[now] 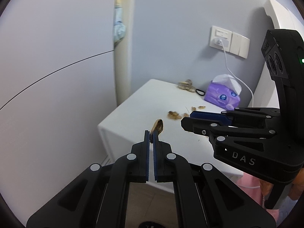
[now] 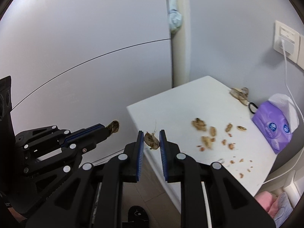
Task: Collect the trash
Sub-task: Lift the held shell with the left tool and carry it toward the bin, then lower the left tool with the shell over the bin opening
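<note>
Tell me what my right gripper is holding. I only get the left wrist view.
Observer: The right gripper is shut on a brown shell piece.
Operator: Report what its body hides on the table.
Observer: Small crumbs are scattered on the white table, apart from the bigger shells.

A white table (image 2: 171, 102) is set in a corner of pale grey walls (image 1: 57, 38); a socket (image 1: 220, 37) is mounted above it.
</note>
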`<state>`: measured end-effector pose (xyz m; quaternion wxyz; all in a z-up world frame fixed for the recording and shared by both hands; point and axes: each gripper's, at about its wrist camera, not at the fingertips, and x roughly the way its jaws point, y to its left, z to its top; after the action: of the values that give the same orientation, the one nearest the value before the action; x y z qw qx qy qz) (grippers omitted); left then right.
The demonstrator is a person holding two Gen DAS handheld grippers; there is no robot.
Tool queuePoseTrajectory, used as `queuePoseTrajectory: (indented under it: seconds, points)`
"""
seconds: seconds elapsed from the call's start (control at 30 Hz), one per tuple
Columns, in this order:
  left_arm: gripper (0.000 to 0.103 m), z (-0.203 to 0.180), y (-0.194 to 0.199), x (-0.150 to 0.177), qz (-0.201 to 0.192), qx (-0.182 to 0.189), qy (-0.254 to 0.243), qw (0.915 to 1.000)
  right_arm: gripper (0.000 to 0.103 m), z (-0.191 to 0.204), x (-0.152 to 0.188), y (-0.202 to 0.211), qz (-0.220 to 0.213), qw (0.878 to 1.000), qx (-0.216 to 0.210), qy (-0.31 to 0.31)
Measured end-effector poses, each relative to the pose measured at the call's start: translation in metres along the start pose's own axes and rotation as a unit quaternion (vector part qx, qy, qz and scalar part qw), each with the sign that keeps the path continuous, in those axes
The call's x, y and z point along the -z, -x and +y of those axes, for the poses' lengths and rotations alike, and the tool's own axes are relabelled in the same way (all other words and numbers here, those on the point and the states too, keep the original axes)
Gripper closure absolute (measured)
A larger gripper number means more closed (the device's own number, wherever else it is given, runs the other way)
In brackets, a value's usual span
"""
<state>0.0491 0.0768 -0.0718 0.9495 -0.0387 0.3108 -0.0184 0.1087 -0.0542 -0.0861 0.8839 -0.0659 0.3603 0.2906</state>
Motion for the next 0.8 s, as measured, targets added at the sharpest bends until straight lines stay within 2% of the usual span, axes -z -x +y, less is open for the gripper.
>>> queuePoseTrajectory:
  seconds: [0.4, 0.8]
  points:
    - [0.101, 0.060, 0.059, 0.046, 0.011, -0.071, 0.047, 0.9963, 0.085, 0.086, 0.021, -0.011, 0.019, 0.997, -0.057, 0.051]
    - [0.101, 0.105, 0.110, 0.098, 0.025, -0.139, 0.096, 0.9853, 0.085, 0.179, 0.045, -0.028, 0.048, 0.986, -0.116, 0.107]
